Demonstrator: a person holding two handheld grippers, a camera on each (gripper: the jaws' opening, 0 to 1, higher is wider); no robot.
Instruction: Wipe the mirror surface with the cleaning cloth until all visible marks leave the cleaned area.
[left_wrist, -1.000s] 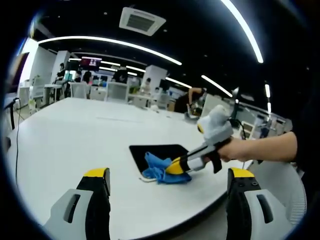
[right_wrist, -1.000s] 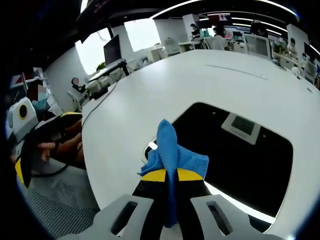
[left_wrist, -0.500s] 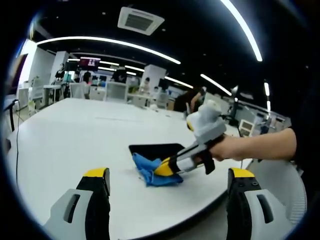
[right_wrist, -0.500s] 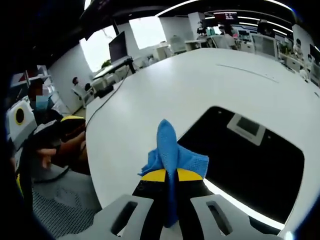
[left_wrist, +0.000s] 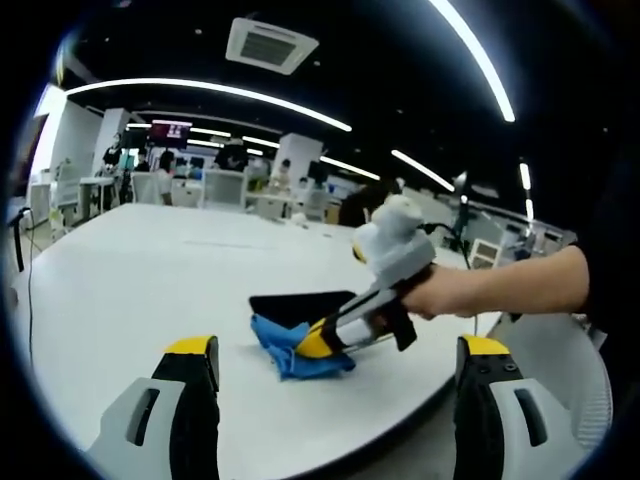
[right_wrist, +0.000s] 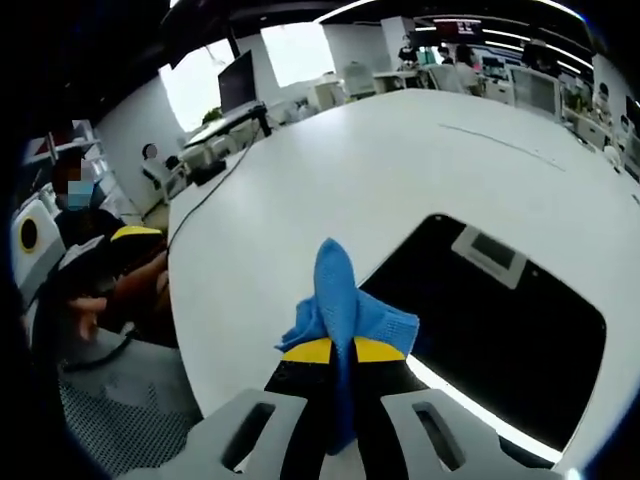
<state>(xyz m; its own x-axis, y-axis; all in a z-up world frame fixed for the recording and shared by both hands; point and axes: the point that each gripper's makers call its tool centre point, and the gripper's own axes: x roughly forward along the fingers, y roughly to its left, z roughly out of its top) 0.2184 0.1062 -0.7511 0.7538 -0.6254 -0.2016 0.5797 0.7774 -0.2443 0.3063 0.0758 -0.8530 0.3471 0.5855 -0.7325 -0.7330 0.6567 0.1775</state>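
**Wiping the mirror with the pinched cloth**

Holding the blue cloth (right_wrist: 345, 300) pinched tight between the closed jaws of the right hand-held gripper (right_wrist: 340, 350), with a tuft standing up past the yellow tips; resting low at the near-left corner of the mirror (right_wrist: 500, 340), a dark flat panel lying on the white desk (right_wrist: 330, 170) and reflecting a ceiling unit; seen from the other side as cloth (left_wrist: 290, 345) bunched on the desk at the mirror's (left_wrist: 300, 303) near edge, the right hand-held gripper (left_wrist: 318, 340) angled down onto it from a hand (left_wrist: 440, 295).

Hovering apart over the desk edge, left hand-held gripper (left_wrist: 335, 350) wide, jaws well spread, holding nothing.

Judging the step as an early pass, most of the glass probably not yet covered; no marks clear enough to pick out on the dark surface.

To do it well: keep the grip firm so the cloth cannot slip; tilt so fabric, not the hard tips, meets the glass; press lightly and evenly; sweep in overlapping strokes from this corner across to the far side; avoid shoving the unfixed mirror along the desk, steadying with the free left if needed; keep mirror and cloth both in sight.
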